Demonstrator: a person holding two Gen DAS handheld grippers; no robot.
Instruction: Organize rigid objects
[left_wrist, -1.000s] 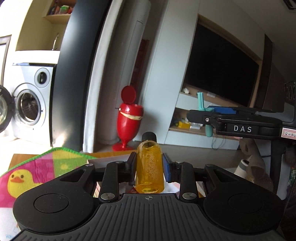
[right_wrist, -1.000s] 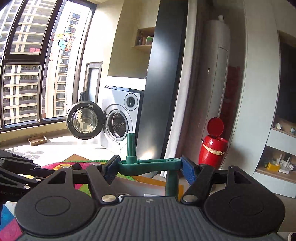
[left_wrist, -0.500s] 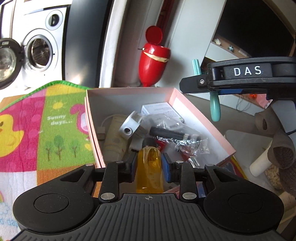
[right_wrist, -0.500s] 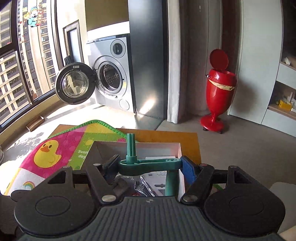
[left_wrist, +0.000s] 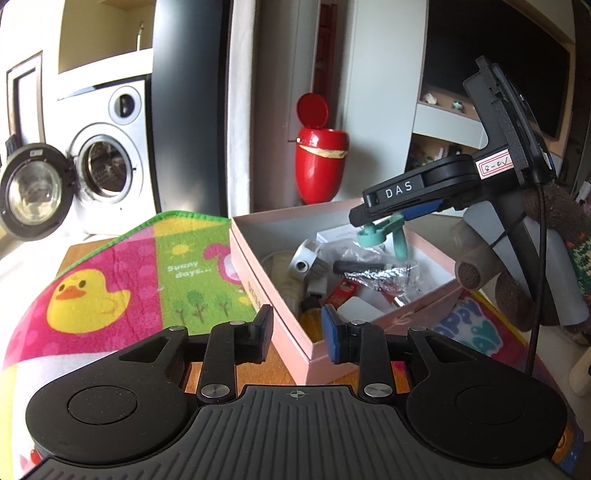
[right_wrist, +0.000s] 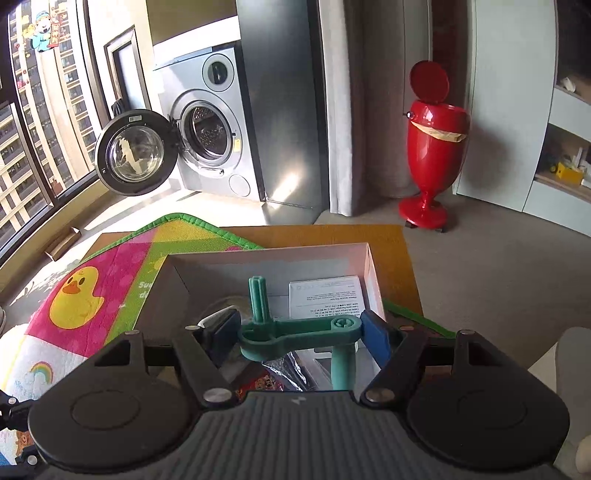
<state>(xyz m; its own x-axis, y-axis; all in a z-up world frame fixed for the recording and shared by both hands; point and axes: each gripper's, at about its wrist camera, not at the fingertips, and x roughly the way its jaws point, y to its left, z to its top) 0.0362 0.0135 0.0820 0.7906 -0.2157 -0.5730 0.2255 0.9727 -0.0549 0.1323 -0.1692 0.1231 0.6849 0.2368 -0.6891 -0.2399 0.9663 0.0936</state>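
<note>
Two grippers work over one table. At the left lies a play mat (left_wrist: 110, 266). An open pink box (left_wrist: 280, 332) sits at the mat's right edge. The left gripper (left_wrist: 297, 325) hovers above the near corner of the box, with its fingers spread and nothing between them. An orange bottle (left_wrist: 311, 322) with a black cap lies inside the box in that near corner, among loose items. Further right, the right gripper (right_wrist: 301, 332) pinches a green crank (right_wrist: 295, 334) by its two ends. Its jaws are opening, with the pads at the crank's ends. The crank hangs above the inside of the box, toward the right wall.
</note>
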